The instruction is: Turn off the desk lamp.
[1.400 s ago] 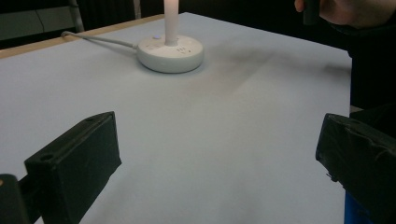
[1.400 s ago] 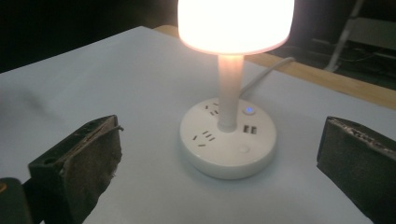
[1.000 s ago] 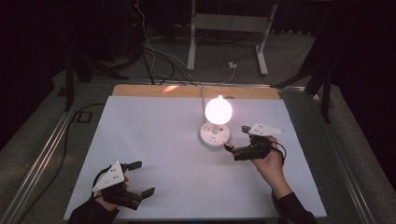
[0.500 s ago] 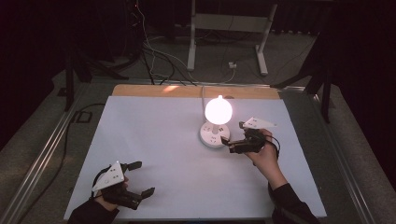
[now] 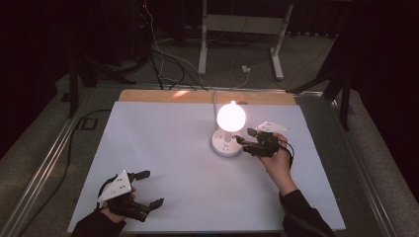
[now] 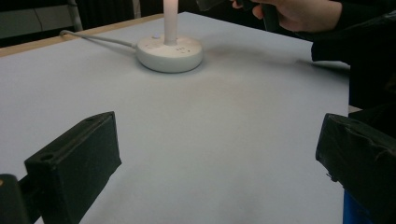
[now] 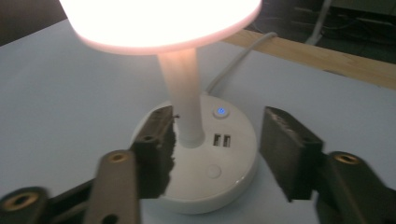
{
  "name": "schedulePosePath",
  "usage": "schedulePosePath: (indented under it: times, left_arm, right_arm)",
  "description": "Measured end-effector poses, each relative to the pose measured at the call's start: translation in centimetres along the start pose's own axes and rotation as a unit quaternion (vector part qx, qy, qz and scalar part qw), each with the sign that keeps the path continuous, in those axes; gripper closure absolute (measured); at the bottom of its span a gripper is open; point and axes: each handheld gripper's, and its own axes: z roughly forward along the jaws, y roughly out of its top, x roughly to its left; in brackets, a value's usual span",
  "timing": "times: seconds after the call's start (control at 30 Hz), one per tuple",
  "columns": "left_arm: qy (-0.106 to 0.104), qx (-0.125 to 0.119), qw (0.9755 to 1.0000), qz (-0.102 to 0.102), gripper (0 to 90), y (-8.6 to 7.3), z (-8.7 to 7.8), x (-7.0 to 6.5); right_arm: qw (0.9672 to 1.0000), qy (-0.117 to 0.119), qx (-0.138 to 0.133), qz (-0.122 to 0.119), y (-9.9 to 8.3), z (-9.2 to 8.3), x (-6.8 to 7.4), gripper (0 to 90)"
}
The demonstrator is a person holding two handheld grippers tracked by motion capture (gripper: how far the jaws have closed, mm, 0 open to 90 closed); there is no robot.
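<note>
A small white lamp [image 5: 230, 116] stands lit on its round base [image 5: 226, 144], right of the table's middle. My right gripper [image 5: 243, 139] is level at the base's right side. In the right gripper view its jaws [image 7: 217, 144] hang over the base [image 7: 210, 179], half apart. The stem [image 7: 183, 98] rises just beside the left pad without touching it. These jaws have just been closing, and nothing is pinched between them. My left gripper [image 5: 150, 188] rests near the front left corner, open and empty [image 6: 219, 154].
The base carries a blue-lit button [image 7: 220, 112] and two USB ports [image 7: 222, 140]. Its white cable [image 5: 215, 96] runs back over the table's wooden far edge [image 5: 163, 95]. Around the white table [image 5: 163, 143] the floor is dark, with cables and a stand [image 5: 242, 22].
My right gripper has moved left, up to the lamp base, and its jaws stand narrower than before. My left gripper has stayed where it was.
</note>
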Motion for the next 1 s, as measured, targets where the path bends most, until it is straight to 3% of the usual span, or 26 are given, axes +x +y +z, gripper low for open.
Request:
schedulePosePath:
  times: [0.07, 0.1, 0.13, 0.27, 0.37, 0.43, 0.5, 0.8, 1.0]
  left_arm:
    - [0.001, 0.000, 1.0000, 0.001, 0.5, 0.0, 0.0, 0.0]
    - [0.000, 0.000, 1.0000, 0.001, 0.4, 0.0, 0.0, 0.0]
    - [0.000, -0.001, 1.0000, 0.001, 0.4, 0.0, 0.0, 0.0]
    - [0.001, 0.001, 1.0000, 0.001, 0.5, 0.0, 0.0, 0.0]
    - [0.001, 0.001, 1.0000, 0.000, 0.4, 0.0, 0.0, 0.0]
    - [0.001, 0.002, 1.0000, 0.002, 0.4, 0.0, 0.1, 0.0]
    - [0.000, 0.001, 1.0000, 0.002, 0.5, 0.0, 0.1, 0.0]
    - [0.003, 0.002, 1.0000, -0.001, 0.5, 0.0, 0.0, 0.0]
    - [0.002, 0.002, 1.0000, 0.000, 0.5, 0.0, 0.0, 0.1]
  right_arm:
    - [0.9999, -0.008, 0.005, 0.012, 0.0, 0.1, -0.2, 58.2]
    - [0.9996, -0.014, 0.017, 0.014, -0.1, 0.3, -0.4, 67.2]
    - [0.9996, -0.014, 0.017, 0.014, -0.1, 0.3, -0.4, 67.2]
    - [0.9993, -0.020, 0.030, 0.007, -0.4, 0.6, -0.7, 83.6]
    - [0.9992, -0.021, 0.034, 0.004, -0.5, 0.8, -0.7, 85.5]
    - [0.9987, -0.022, 0.040, 0.022, -0.7, 1.1, -0.9, 86.8]
    - [0.9984, -0.026, 0.043, 0.024, -0.9, 1.4, -0.9, 87.9]
    - [0.9979, -0.035, 0.054, -0.008, -1.3, 2.8, 0.2, 89.6]
    - [0.9971, -0.032, 0.068, -0.015, -1.6, 3.5, 0.5, 90.0]
